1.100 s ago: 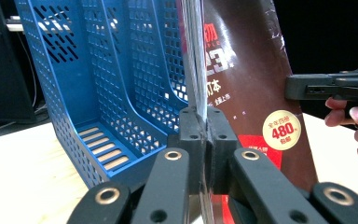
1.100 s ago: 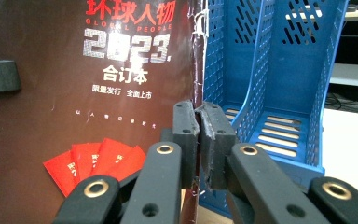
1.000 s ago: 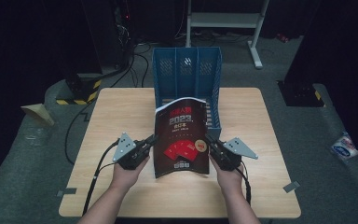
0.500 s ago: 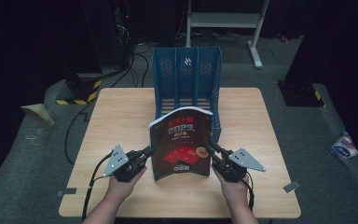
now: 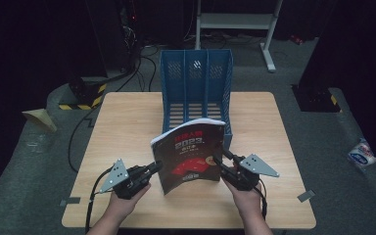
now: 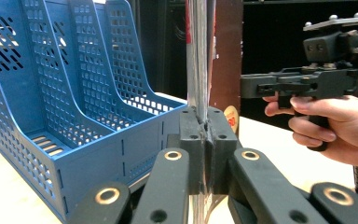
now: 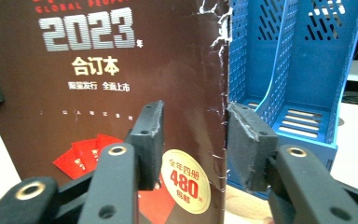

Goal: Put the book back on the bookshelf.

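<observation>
Dark floor and black curtains surround a pale wooden table (image 5: 127, 127), with cables and a yellow-and-black striped block lying off its far left corner. On the table a blue file rack (image 5: 196, 93) with three slots stands at the far middle, its open side toward the person. Just in front of it a thick book (image 5: 191, 154) with a dark cover, large "2023" lettering and red shapes stands upright on its lower edge, leaning a little. The left gripper (image 5: 152, 170) comes in low from the book's left side, and its view shows both pads pressed tight together on the thin glossy edge of the book (image 6: 198, 70), so these jaws are clamped on it; the rack (image 6: 65, 107) sits beyond and to the left of those fingers (image 6: 193, 140), and the other hand with its gripper (image 6: 261, 86) lies farther off on the right. The right gripper (image 5: 220, 160) sits at the book's right edge. Its jaws have just been opening: in the right gripper view they straddle the worn spine edge of the book (image 7: 121, 70), with the left pad (image 7: 150, 135) in front of the cover and the right pad (image 7: 249, 140) standing clear of the edge, so no squeeze shows. The rack (image 7: 298, 70) rises right behind that right pad.
</observation>
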A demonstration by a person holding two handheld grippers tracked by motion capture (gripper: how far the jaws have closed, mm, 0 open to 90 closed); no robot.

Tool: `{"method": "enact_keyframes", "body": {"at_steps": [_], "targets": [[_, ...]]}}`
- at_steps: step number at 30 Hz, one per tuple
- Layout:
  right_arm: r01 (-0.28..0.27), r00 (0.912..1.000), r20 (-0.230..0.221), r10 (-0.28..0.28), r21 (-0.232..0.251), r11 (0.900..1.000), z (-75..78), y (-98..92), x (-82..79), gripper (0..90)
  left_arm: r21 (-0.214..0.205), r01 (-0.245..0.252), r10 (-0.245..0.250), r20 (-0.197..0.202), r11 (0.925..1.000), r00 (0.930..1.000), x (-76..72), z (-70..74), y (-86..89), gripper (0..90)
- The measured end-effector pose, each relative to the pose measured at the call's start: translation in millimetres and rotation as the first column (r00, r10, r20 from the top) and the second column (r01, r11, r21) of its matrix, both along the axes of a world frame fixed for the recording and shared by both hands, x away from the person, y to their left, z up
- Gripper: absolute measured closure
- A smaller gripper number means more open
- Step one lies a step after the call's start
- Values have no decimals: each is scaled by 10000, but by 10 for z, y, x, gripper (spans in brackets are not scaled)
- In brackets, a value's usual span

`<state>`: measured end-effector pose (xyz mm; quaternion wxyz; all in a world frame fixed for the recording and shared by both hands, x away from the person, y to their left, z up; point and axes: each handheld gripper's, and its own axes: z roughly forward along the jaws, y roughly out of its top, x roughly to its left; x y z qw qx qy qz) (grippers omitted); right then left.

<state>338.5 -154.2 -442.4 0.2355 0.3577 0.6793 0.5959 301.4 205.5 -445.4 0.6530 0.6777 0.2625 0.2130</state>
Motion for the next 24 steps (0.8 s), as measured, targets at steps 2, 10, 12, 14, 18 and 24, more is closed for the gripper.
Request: {"method": "enact_keyframes", "body": {"at_steps": [2,10,12,14,18,24], "targets": [[-25,10000,-24,25,-54,10000,10,9,26,539,30,50,-50,30,10000,10000,-9,0,2,872],[-993,9949,157,993,-22,9951,163,29,250,460,110,242,-243,73,9996,9997,-25,5,2,872],[-1277,9917,155,1276,62,9918,189,37,329,447,175,254,-255,72,9995,9996,-21,10,3,872],[-1300,9915,-13,1300,66,9915,201,45,403,450,249,202,-204,85,9995,9998,-16,15,6,872],[-1306,9914,92,1305,87,9914,200,29,393,533,377,-148,143,127,9992,9998,9,24,4,873],[-1368,9874,837,1346,210,9904,155,-37,112,624,383,-583,576,188,9976,9982,80,5,17,872]]}}
